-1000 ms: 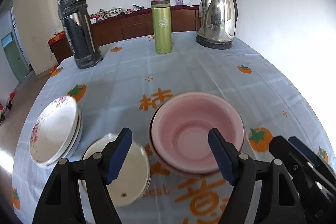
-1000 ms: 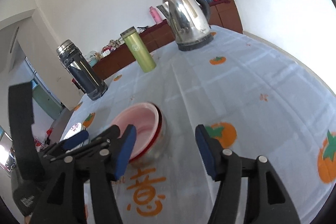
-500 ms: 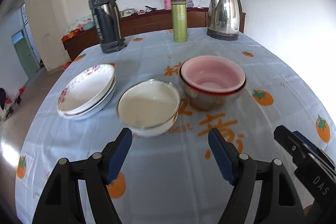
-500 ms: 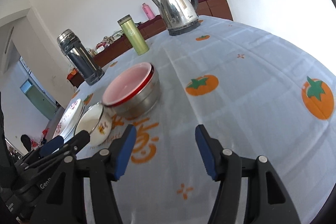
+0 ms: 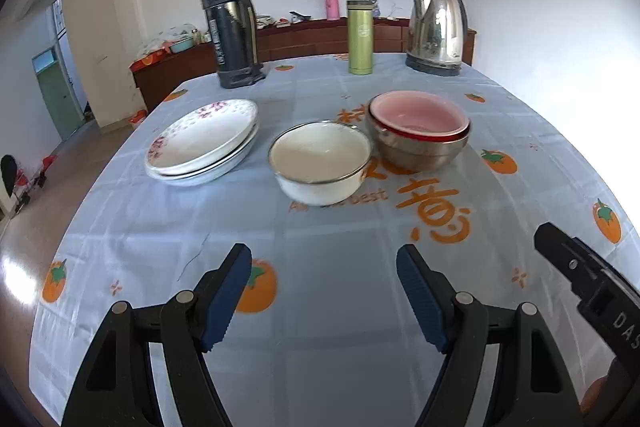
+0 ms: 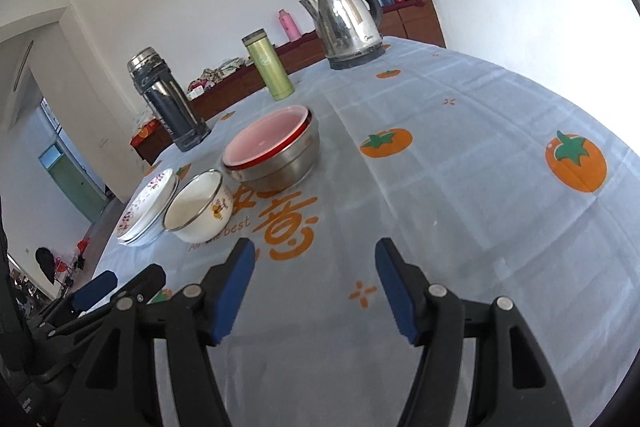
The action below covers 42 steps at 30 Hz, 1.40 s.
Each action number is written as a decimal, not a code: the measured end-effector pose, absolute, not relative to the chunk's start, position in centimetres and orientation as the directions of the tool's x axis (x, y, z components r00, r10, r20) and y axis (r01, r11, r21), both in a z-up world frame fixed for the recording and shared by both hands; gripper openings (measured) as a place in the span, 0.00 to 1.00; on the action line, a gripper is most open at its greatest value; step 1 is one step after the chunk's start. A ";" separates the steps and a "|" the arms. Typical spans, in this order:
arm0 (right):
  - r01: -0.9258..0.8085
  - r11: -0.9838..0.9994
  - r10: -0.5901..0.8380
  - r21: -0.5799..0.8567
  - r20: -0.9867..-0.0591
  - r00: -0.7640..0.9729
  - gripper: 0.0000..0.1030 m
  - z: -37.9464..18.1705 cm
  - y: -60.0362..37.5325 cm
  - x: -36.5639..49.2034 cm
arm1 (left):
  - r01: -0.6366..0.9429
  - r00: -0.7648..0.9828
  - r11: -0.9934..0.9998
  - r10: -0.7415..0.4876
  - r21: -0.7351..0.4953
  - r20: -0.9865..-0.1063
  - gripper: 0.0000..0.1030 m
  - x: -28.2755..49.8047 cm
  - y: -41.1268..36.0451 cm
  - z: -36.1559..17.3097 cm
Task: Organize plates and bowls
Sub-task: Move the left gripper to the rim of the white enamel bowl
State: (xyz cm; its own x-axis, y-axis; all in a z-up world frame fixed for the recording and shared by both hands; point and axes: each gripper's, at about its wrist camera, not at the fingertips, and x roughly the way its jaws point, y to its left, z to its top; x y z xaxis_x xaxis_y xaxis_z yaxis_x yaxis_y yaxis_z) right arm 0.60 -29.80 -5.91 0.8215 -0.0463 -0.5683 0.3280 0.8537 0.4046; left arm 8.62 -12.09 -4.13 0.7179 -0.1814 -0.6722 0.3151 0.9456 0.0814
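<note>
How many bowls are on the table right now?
3 clearly visible: a white enamel bowl at centre, and to its right a pink bowl nested in a steel bowl. A red rim between those two suggests another bowl may be hidden there.

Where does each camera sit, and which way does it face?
Left wrist: on the left claw, facing the plates, white bowl and pink bowl; right claw at the right edge.
Right wrist: on the right claw, facing the tablecloth; left claw at lower left.
Shared: all the dishes.
</note>
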 end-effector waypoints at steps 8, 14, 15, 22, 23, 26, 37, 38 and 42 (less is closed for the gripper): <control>0.276 0.871 -0.010 0.406 -0.549 0.836 0.62 -5.4 -27.4 0.1 | 0.265 0.715 0.961 -0.139 0.082 -0.685 0.75 7.8 -8.9 -4.6; 0.225 0.888 0.029 0.402 -0.537 0.843 0.62 -4.8 -25.7 -0.3 | 0.233 0.716 0.968 -0.110 0.088 -0.689 0.75 7.7 -7.4 -4.7; 0.217 0.889 0.035 0.403 -0.533 0.845 0.62 -4.7 -25.5 -0.3 | 0.228 0.717 0.969 -0.103 0.092 -0.690 0.75 7.8 -7.2 -4.7; 0.156 0.911 0.078 0.383 -0.531 0.844 0.62 -4.3 -24.1 2.0 | 0.176 0.699 0.982 -0.079 0.064 -0.711 0.75 11.1 -5.2 -4.5; 0.147 0.913 0.087 0.381 -0.533 0.842 0.60 -4.3 -24.1 2.7 | 0.171 0.698 0.984 -0.081 0.055 -0.712 0.75 11.9 -5.0 -4.4; 0.131 0.915 0.103 0.382 -0.536 0.838 0.46 -4.2 -24.3 4.5 | 0.153 0.706 0.986 -0.065 0.062 -0.706 0.75 14.9 -5.2 -4.1; 0.108 0.907 0.150 0.407 -0.551 0.821 0.43 -5.1 -24.4 12.5 | 0.170 0.685 0.985 -0.103 0.021 -0.721 0.75 22.2 -7.9 -4.7; 0.106 0.905 0.158 0.412 -0.557 0.816 0.40 -5.4 -24.3 13.1 | 0.173 0.683 0.985 -0.103 0.023 -0.723 0.75 22.5 -8.2 -4.9; 0.104 0.913 0.155 0.395 -0.571 0.806 0.39 -6.3 -24.1 14.5 | 0.198 0.666 0.980 -0.123 0.015 -0.736 0.69 23.6 -9.5 -5.8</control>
State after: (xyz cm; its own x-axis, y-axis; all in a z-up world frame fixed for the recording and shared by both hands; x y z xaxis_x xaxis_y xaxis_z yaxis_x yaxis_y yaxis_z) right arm 14.55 -24.15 -6.26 0.8062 0.1553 -0.5709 0.1036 0.9130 0.3946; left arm 23.62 -9.46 -5.77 0.6655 -0.1230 -0.7362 0.1977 0.9801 0.0150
